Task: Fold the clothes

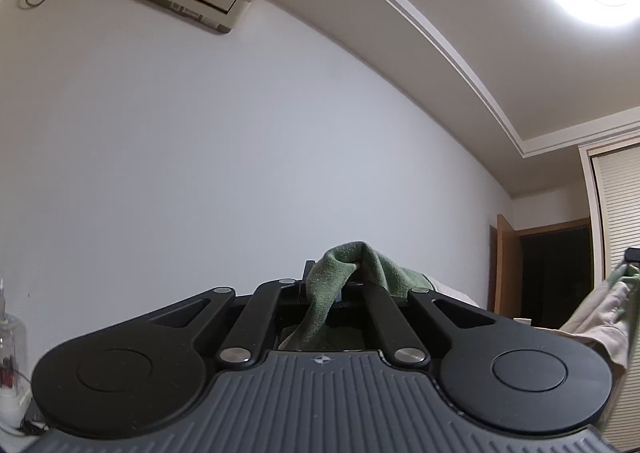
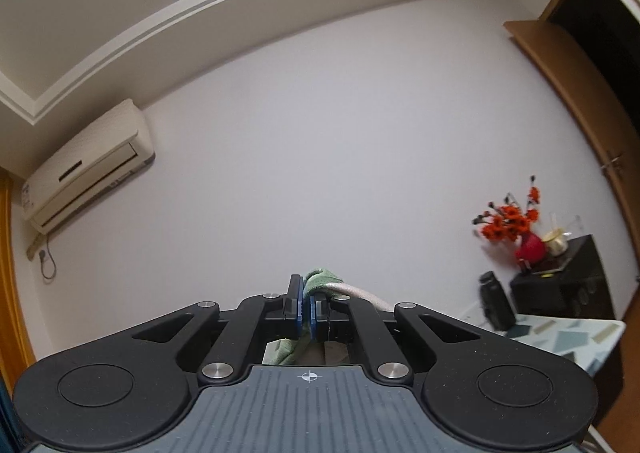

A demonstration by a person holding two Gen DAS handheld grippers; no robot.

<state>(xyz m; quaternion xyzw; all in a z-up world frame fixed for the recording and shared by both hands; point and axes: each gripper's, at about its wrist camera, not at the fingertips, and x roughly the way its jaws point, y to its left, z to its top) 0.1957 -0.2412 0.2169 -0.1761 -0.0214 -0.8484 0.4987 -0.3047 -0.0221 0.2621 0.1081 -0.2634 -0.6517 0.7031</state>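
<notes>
Both hand-held grippers point up toward the wall and ceiling, probably to lift the garment so it hangs free and straight before folding. The left hand-held gripper (image 1: 332,285) is clamped on a bunch of the soft green knitted garment with a beige part (image 1: 352,265), which rises above its tips and drapes down between its arms, and the right hand-held gripper (image 2: 307,303) has its blue pads (image 2: 298,309) pressed onto a green and beige edge of the same cloth just above them. The hanging body of the garment is hidden below both grippers, so its shape and kind I cannot tell, and the left pads are covered by the cloth.
</notes>
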